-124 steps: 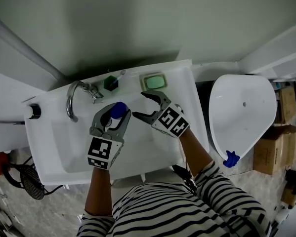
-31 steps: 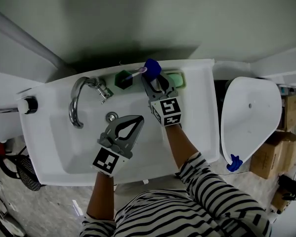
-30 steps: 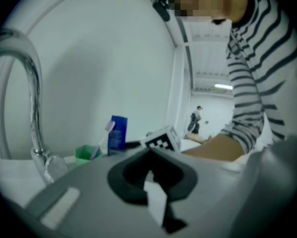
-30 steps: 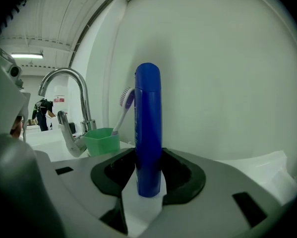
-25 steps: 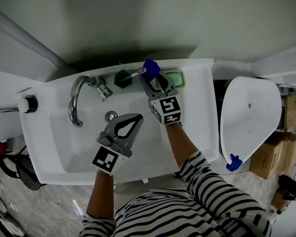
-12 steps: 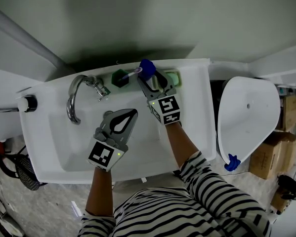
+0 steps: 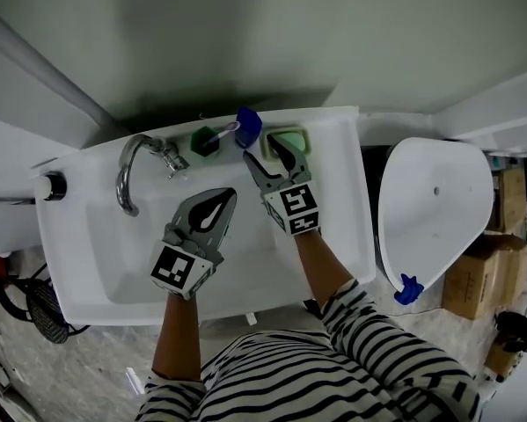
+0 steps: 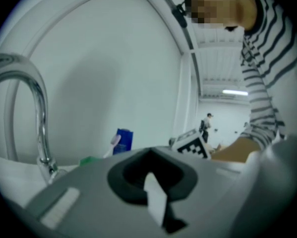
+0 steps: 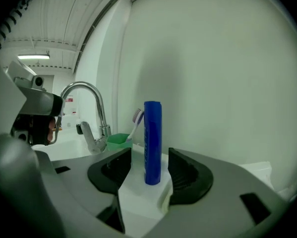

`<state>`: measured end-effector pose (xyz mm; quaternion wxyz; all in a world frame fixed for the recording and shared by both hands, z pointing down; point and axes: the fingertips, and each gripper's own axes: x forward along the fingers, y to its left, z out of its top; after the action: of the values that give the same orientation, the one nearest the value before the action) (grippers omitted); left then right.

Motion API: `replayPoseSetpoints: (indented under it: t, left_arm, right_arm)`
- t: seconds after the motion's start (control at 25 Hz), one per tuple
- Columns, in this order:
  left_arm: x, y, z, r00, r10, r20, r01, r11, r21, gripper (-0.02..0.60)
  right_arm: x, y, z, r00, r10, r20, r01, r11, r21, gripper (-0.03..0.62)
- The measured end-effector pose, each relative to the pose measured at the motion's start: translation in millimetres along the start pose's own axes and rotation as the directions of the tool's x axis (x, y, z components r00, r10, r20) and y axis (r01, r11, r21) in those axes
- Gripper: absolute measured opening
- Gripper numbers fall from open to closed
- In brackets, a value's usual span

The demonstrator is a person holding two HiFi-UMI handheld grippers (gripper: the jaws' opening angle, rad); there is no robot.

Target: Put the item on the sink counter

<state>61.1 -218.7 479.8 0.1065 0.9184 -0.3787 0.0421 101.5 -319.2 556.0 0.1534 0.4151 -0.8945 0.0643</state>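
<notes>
The blue tube [image 7: 247, 127] stands upright on the sink counter [image 7: 333, 121] at the back, between a green cup and a green soap dish. In the right gripper view the tube [image 9: 152, 143] is at the tips of my right gripper [image 9: 149, 165], with a gap on each side. That right gripper [image 7: 263, 151] is open; its jaws have just been opening and its pads do not touch the tube. Over the basin, my left gripper [image 7: 224, 195] is shut and holds nothing. The left gripper view shows its jaws [image 8: 150, 155] closed, with the tube [image 8: 122, 140] far behind them.
A chrome faucet [image 7: 129, 172] curves over the basin [image 7: 105, 253] at the left. The green cup [image 7: 205, 141] holds a toothbrush, and the green soap dish [image 7: 286, 139] lies right of the tube. A white toilet bowl [image 7: 430, 205] stands to the right of the sink.
Five seconds ago the left gripper held the tube over the basin. A second ago the right gripper was shut on it at the counter; its jaws have since opened and pulled back slightly.
</notes>
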Motion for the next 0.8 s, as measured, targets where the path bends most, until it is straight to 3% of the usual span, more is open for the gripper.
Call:
replayPoseSetpoints:
  t: [0.16,0.44,0.8]
  left_arm:
    - [-3.1,-6.5,8.9,1.000,0.008,0.017,-0.009,1.000,0.005,0.006]
    - [-12.5,-24.3,23.3,0.999,0.027,0.036,-0.026,1.000,-0.011,0.006]
    - [-24.4,-70.1,40.7,0.998,-0.028,0.058,0.028,1.000,0.007,0.006]
  right_arm:
    - [-25.7,5.9,16.0,1.000,0.009,0.027,-0.009,1.000,-0.005,0.216]
    - [-83.7,29.6,43.2,0.991,0.089,0.099,-0.093,0.995,0.033,0.195]
    - [-154.8,59.4,68.1,0.979,0.147,0.144,-0.148,0.989,0.000,0.105]
